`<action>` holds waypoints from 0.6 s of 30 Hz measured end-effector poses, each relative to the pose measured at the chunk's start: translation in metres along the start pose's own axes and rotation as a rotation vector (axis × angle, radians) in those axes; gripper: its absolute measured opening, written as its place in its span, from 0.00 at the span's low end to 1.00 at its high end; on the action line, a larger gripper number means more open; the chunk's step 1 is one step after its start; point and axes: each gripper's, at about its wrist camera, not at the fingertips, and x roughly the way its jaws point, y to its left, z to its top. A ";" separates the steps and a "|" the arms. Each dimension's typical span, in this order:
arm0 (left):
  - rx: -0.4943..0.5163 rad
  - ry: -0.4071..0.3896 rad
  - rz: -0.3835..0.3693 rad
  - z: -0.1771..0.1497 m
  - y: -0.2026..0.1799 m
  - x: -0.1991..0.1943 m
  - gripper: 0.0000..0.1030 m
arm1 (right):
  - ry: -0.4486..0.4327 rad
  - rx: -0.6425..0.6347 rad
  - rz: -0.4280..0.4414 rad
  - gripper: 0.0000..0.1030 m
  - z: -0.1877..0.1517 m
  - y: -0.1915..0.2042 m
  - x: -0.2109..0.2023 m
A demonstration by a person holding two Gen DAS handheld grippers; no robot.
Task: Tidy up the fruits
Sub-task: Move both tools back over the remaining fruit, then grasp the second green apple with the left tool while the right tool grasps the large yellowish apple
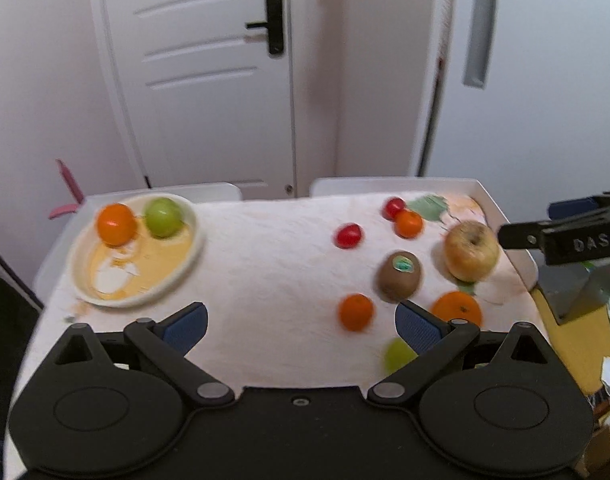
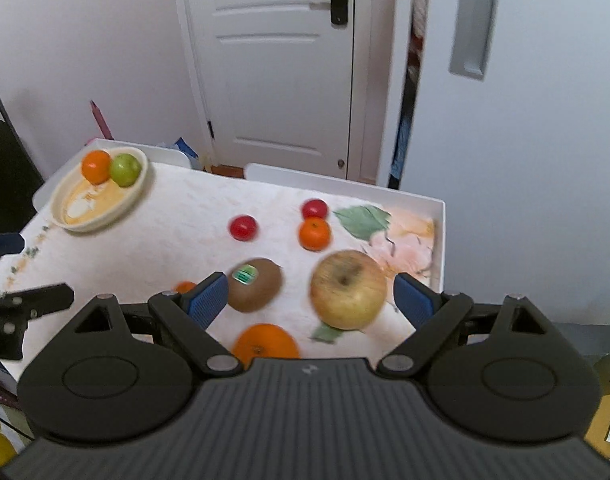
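Note:
A cream bowl [image 1: 185, 264] [image 2: 137, 196] at the table's far left holds an orange [image 1: 115, 224] and a green apple [image 1: 163, 217]. Loose on the cloth lie a yellow apple [image 1: 470, 250] [image 2: 348, 289], a kiwi [image 1: 399, 276] [image 2: 255, 290], a big orange [image 1: 457, 309] [image 2: 265, 344], small oranges [image 1: 356, 312] [image 1: 408, 223], two red tomatoes [image 1: 348, 235] [image 1: 394, 207] and a small green fruit [image 1: 399, 355]. My left gripper [image 1: 301, 324] is open above the near cloth. My right gripper [image 2: 311, 296] is open, with the yellow apple and the kiwi seen between its fingers.
The table [image 1: 265, 248] has a white raised rim [image 2: 441, 240] and a leaf-patterned cloth. A white door [image 1: 209, 80] and wall stand behind it. Clutter and a yellow surface [image 1: 577, 344] lie off the right edge. A pink object [image 1: 69, 192] leans at the far left.

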 end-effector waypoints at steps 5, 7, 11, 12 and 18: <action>0.021 0.042 -0.029 -0.005 -0.032 0.024 0.99 | 0.014 -0.004 0.015 1.00 -0.007 -0.026 0.024; 0.021 0.060 -0.041 -0.008 -0.042 0.033 0.99 | 0.020 -0.011 0.020 1.00 -0.007 -0.033 0.035; 0.014 0.100 -0.060 -0.015 -0.057 0.049 0.98 | 0.035 -0.035 0.035 1.00 -0.009 -0.043 0.055; 0.018 0.110 -0.062 -0.017 -0.061 0.053 0.98 | 0.037 -0.043 0.040 1.00 -0.010 -0.044 0.059; 0.042 0.161 -0.076 -0.026 -0.077 0.076 0.90 | 0.061 -0.088 0.063 1.00 -0.014 -0.045 0.086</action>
